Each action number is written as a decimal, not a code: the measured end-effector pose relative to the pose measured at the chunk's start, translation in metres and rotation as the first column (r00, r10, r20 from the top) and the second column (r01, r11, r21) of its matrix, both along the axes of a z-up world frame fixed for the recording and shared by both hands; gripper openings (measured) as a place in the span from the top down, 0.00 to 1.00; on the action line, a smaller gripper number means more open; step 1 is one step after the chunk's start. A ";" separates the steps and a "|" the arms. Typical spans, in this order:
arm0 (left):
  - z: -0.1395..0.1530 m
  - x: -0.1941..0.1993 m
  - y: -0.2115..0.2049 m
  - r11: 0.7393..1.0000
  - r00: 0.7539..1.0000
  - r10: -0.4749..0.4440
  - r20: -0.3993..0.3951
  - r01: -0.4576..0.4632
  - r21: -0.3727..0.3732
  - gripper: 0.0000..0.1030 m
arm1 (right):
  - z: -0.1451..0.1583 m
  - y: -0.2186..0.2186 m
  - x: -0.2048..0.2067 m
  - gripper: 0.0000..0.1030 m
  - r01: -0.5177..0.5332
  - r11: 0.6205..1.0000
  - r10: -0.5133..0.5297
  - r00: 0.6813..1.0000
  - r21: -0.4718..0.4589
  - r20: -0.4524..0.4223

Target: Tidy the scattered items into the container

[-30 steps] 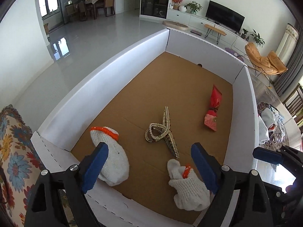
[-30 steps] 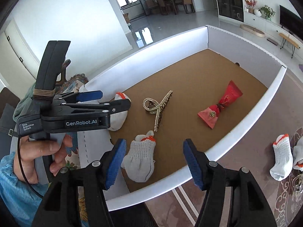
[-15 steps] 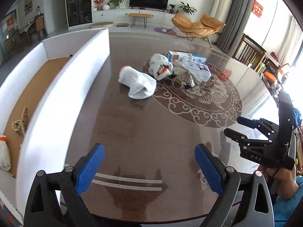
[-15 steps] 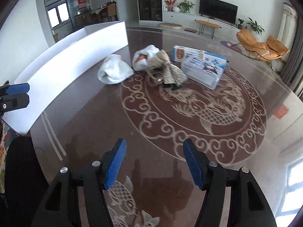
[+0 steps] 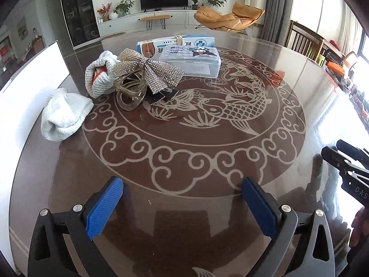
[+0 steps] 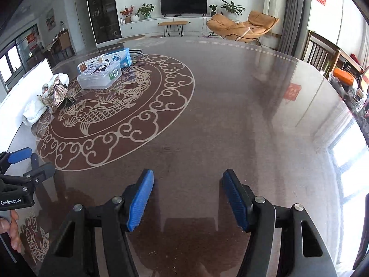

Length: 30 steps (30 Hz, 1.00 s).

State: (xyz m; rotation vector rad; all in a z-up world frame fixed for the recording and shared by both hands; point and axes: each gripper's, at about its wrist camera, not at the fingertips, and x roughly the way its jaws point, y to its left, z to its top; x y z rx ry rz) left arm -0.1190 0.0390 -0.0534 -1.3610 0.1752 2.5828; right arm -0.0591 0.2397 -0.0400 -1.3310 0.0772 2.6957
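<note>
In the left wrist view my left gripper (image 5: pixel 182 198) is open and empty above the dark patterned table (image 5: pixel 207 143). Far ahead to the left lie a white knit sock (image 5: pixel 65 113), a second knit sock with an orange band (image 5: pixel 99 76), a rhinestone bow hair clip (image 5: pixel 147 73) and a clear plastic box (image 5: pixel 193 60). The white container wall (image 5: pixel 27 87) runs along the left edge. In the right wrist view my right gripper (image 6: pixel 188 198) is open and empty over bare table; the same pile, with the bow clip (image 6: pixel 58 92), lies far left.
A blue and white carton (image 5: pixel 175 42) lies behind the clear box. Chairs (image 6: pixel 322 53) stand at the table's right side. The left gripper shows at the left edge of the right wrist view (image 6: pixel 20 161). The right gripper's body shows at the right edge of the left wrist view (image 5: pixel 348 166).
Both grippers have swung right, away from the white container with its socks and clips, to face the table. The pile of loose items now lies ahead of the left gripper.
</note>
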 end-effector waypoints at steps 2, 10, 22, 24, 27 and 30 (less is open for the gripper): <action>0.000 -0.011 0.005 1.000 1.000 0.006 -0.002 -0.006 0.000 0.00 | -0.002 -0.001 -0.008 0.31 0.001 1.000 -0.001 1.000 -0.009 -0.006; 0.003 -0.030 0.011 1.000 1.000 -0.004 -0.002 0.004 0.003 0.00 | -0.008 0.001 -0.058 0.14 0.028 1.000 -0.028 1.000 -0.009 0.013; 0.003 -0.027 0.008 1.000 1.000 -0.001 -0.004 0.001 0.005 0.00 | -0.008 0.000 -0.063 0.14 0.035 0.999 -0.035 0.999 -0.009 0.013; 0.003 -0.027 0.006 1.000 1.000 0.000 -0.005 0.000 0.005 0.00 | -0.008 -0.001 -0.063 0.14 0.035 0.999 -0.035 0.999 -0.009 0.013; 0.004 -0.027 0.002 1.000 1.000 0.003 -0.006 -0.003 0.007 0.00 | -0.008 0.000 -0.063 0.14 0.035 0.999 -0.035 0.999 -0.009 0.013; 0.004 -0.027 0.001 1.000 1.000 0.004 -0.006 -0.004 0.007 0.00 | -0.008 0.000 -0.063 0.14 0.035 0.999 -0.035 0.999 -0.009 0.013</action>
